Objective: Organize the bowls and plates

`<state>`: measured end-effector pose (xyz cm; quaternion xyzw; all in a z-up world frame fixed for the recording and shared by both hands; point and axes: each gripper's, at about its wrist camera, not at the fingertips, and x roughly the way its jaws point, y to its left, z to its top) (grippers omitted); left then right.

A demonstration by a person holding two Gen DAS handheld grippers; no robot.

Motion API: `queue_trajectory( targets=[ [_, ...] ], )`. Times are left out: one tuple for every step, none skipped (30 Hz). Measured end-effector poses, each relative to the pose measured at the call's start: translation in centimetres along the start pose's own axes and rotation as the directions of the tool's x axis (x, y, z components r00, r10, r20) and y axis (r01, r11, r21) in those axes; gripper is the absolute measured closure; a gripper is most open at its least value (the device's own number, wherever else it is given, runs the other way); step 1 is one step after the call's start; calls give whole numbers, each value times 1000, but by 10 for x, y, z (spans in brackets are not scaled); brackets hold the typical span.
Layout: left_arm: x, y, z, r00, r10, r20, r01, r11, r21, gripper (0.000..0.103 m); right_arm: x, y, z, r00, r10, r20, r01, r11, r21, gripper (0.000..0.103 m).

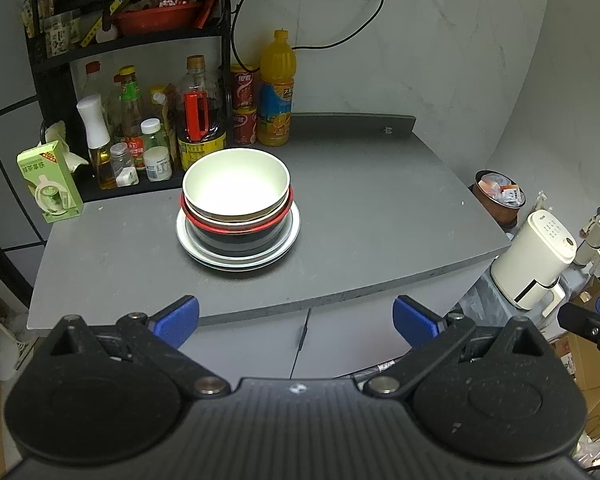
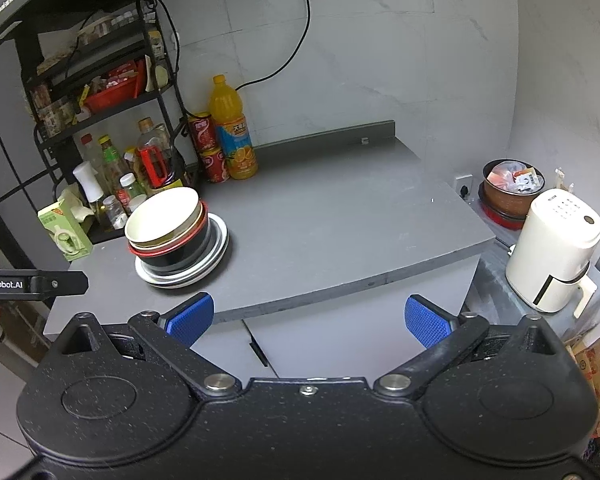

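Note:
One stack stands on the grey counter (image 1: pixel 380 216): a cream bowl (image 1: pixel 236 184) on top, nested in a red-rimmed black bowl (image 1: pixel 236 236), all resting on white plates (image 1: pixel 284 244). In the right wrist view the same cream bowl (image 2: pixel 162 216), black bowl (image 2: pixel 176 254) and plates (image 2: pixel 216 248) sit at the left. My left gripper (image 1: pixel 296 320) hangs open before the counter's front edge, short of the stack, with nothing between its blue pads. My right gripper (image 2: pixel 308 320) is also open and empty, off the front edge and to the right of the stack.
A black rack (image 1: pixel 132 40) with bottles and jars (image 1: pixel 148 128) stands behind the stack, with an orange juice bottle (image 1: pixel 277 88), red cans (image 1: pixel 243 104) and a green carton (image 1: pixel 50 182). Off the counter's right end stand a white kettle (image 2: pixel 552 252) and a brown pot of packets (image 2: pixel 512 192).

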<state>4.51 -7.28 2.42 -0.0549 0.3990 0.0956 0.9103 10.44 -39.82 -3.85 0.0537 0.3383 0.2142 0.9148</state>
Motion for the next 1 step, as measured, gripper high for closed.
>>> queue_trajectory(
  targets=[
    [0, 0, 0, 1000, 2, -3, -2, 1000, -3, 1, 0, 0, 0, 1000, -1, -1, 1, 1000, -1, 0]
  ],
)
